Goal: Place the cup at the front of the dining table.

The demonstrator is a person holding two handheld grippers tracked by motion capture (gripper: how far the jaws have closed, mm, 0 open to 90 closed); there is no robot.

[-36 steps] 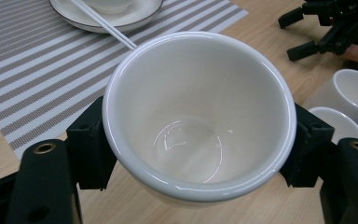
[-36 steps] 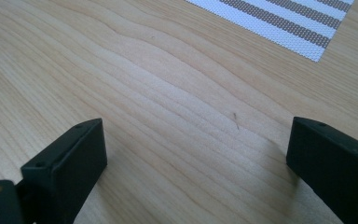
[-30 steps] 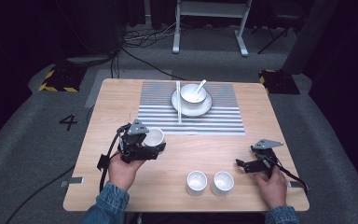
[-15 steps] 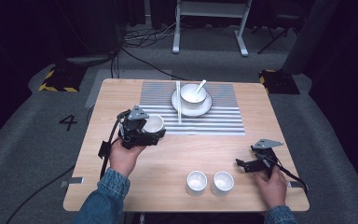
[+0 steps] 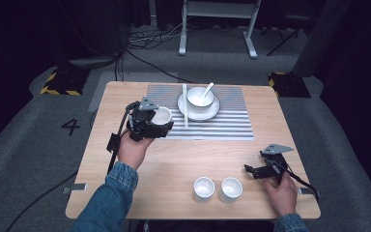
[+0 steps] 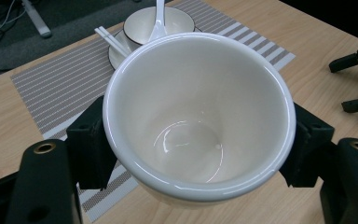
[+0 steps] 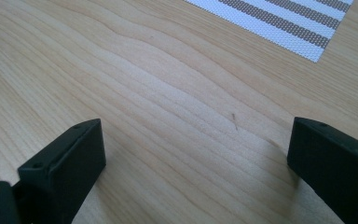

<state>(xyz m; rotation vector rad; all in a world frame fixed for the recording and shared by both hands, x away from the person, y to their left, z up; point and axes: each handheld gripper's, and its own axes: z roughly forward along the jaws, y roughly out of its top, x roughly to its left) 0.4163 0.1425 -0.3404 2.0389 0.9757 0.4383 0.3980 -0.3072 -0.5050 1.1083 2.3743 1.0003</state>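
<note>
White and shiny, the cup (image 6: pixel 198 116) sits between the two black jaws of my left hand-held gripper (image 5: pixel 150 123). One jaw presses on each side of it, so it is held tight. It is empty inside and its mouth faces up. I hold it above the near left edge of the striped mat (image 5: pixel 222 121).

I think my job now is to set this cup down on the mat. To do that well, I should keep it level so it does not tip. I should lower it slowly until its bottom rests flat. Then I can let the jaws go wide.

Just past the cup, farther from me, a bowl (image 5: pixel 200 96) sits on a plate (image 5: pixel 207 112) with a spoon (image 5: pixel 206 89) in it. White chopsticks (image 5: pixel 184 104) lie beside the plate, on the side nearer my cup. I must not bump them.

My right hand-held gripper (image 5: pixel 253 170) rests low over the bare wooden worktop (image 5: pixel 174 159). Its jaws are wide apart and hold nothing. Two more small white cups (image 5: pixel 217 189) stand side by side to its left, near me.
</note>
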